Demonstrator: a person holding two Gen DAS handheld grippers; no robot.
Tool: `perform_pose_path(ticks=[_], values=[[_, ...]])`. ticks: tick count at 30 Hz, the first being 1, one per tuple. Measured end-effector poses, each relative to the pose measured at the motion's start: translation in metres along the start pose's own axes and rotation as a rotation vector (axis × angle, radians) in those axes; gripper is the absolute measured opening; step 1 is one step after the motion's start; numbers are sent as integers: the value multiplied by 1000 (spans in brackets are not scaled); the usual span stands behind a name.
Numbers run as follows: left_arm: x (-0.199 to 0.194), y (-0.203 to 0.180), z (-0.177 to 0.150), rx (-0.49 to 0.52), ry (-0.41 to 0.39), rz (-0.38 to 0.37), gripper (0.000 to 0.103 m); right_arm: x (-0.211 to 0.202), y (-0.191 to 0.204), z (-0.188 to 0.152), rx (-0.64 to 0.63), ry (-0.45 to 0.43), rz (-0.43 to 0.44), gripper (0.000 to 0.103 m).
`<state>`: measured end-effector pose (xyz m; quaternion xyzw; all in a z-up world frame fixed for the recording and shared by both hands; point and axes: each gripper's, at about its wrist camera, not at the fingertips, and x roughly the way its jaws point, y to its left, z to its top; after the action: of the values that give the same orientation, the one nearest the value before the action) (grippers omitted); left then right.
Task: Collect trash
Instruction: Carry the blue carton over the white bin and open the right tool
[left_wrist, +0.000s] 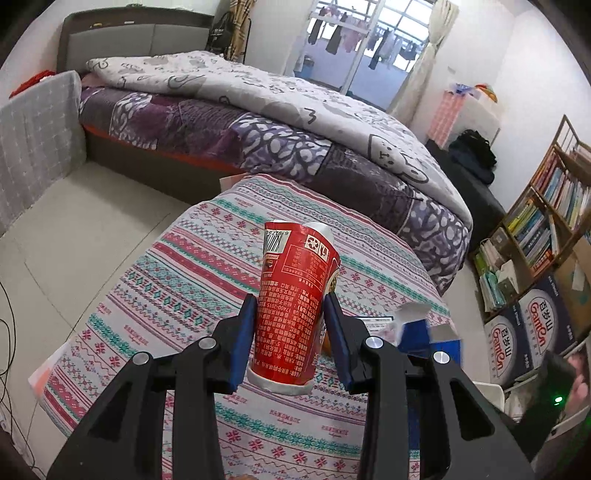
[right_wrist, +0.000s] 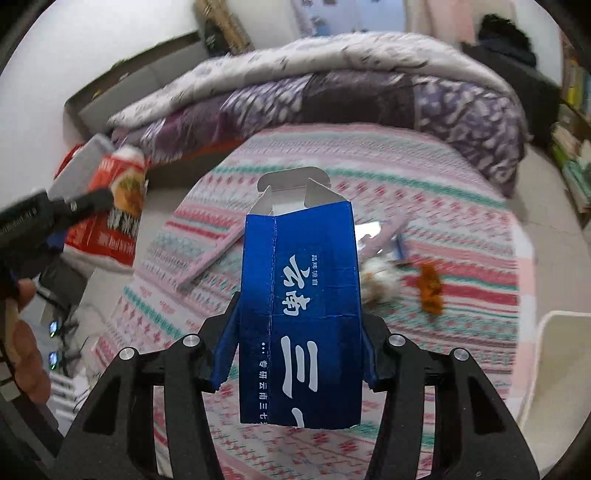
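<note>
A red printed paper cup (left_wrist: 295, 295) is clamped upside down in my left gripper (left_wrist: 290, 299), held above the table with the patterned cloth (left_wrist: 184, 277). My right gripper (right_wrist: 299, 306) is shut on a blue carton (right_wrist: 306, 295) with white lettering, its top flaps open, also lifted over the cloth. The blue carton (left_wrist: 413, 332) shows low right in the left wrist view. The right wrist view shows the red cup (right_wrist: 118, 206) at the left, in the other gripper. A crumpled white tissue (right_wrist: 380, 280), an orange peel (right_wrist: 430, 284) and a clear wrapper (right_wrist: 384, 236) lie on the cloth.
A flat pale card (right_wrist: 218, 251) lies on the table's left part. A bed (left_wrist: 258, 110) with a quilt stands right behind the table. A bookshelf (left_wrist: 546, 206) and water cartons (left_wrist: 532, 332) are at the right, and a white chair (right_wrist: 561, 350) at the near right.
</note>
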<state>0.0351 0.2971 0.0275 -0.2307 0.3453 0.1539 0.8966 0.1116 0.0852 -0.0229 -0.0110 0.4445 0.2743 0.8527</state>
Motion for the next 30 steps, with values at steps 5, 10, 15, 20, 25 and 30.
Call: perform_pose_path(ticks=[5,10,15,20,25,30], values=[[7,-25,-11,35,-5,12,38,-17,-22,2,43,-104,-82,51],[13,-52,-25,78,-24,31,38,-30,-42,2,77,-178,-173,51],[12,-81,-37,142,-72,53,38,-46,-58,1,102,-236,-240,51],[14,-106,-43,192,-101,52,38,-57,-71,0,108,-264,-284,51],[17,-127,-49,219,-94,25,38,-66,-85,-2,122,-274,-318,51],[19,-146,-56,246,-88,1,38,-75,-102,-4,146,-283,-345,51]])
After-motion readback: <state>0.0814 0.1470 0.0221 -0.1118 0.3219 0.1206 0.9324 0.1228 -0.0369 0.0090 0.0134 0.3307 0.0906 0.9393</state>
